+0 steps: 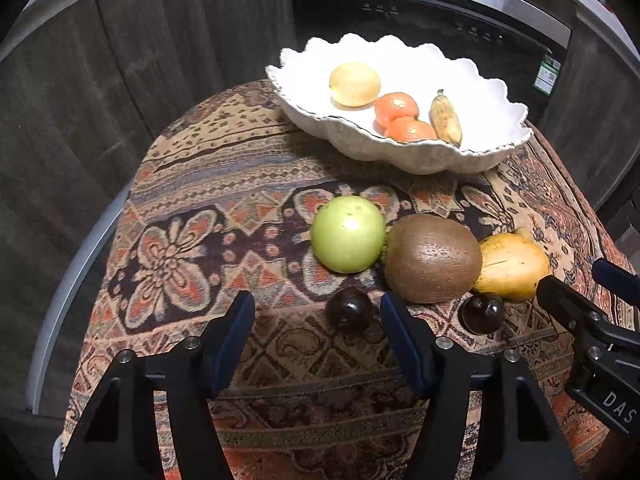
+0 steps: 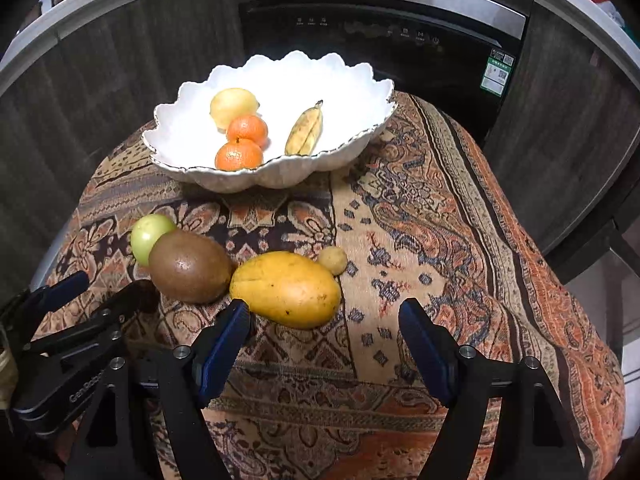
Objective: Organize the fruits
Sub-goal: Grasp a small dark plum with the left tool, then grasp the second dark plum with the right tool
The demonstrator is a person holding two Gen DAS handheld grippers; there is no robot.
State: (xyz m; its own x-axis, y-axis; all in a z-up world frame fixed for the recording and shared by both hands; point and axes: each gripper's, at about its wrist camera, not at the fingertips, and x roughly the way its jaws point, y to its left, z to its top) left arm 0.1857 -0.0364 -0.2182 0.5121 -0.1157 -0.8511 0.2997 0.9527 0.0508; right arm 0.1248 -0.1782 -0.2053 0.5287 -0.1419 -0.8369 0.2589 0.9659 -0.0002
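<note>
Between spread left claw (image 1: 318, 312) fingers: dark fruit (image 1: 350, 309), unseen from right; right claw (image 2: 324, 320) spread.

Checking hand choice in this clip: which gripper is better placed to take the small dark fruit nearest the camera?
Left, probably. The left gripper has that dark round fruit between its open fingers, though nearer the right one. The right gripper is open around the near edge of the yellow mango instead.
</note>
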